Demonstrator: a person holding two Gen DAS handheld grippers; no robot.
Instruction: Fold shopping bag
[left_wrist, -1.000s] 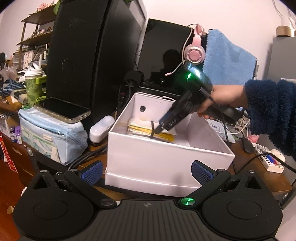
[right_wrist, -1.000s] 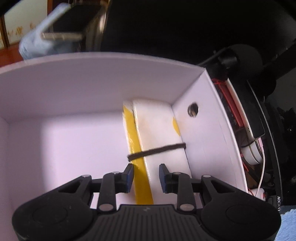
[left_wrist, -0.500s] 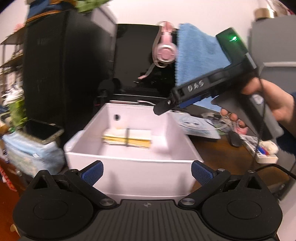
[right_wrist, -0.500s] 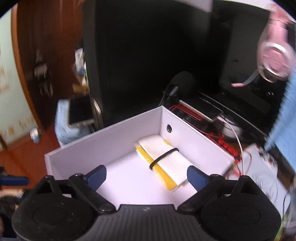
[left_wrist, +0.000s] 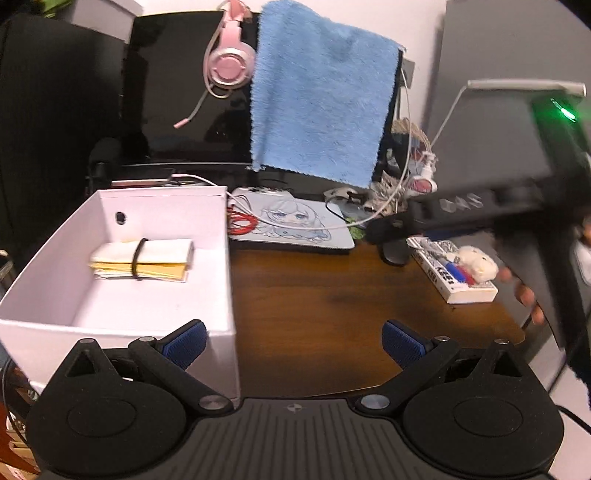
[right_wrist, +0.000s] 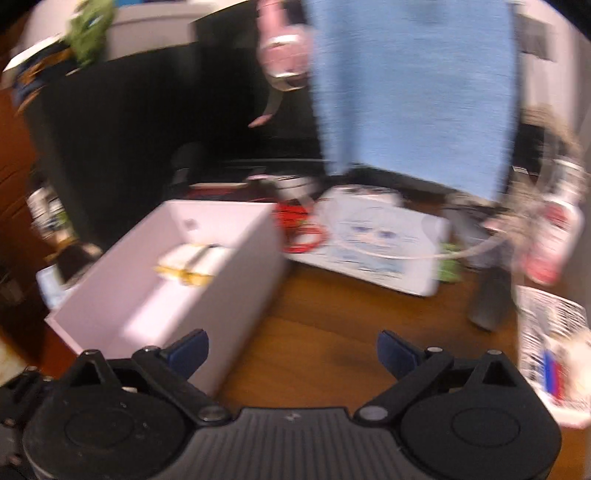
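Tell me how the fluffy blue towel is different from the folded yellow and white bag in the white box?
The fluffy blue towel hangs spread open over the black screen, while the folded yellow and white bag lies flat inside the white box. The towel is one plain colour; the bag shows two. A black band wraps the bag shut, but nothing ties the towel. The towel looks much bigger. Neither one is being held.
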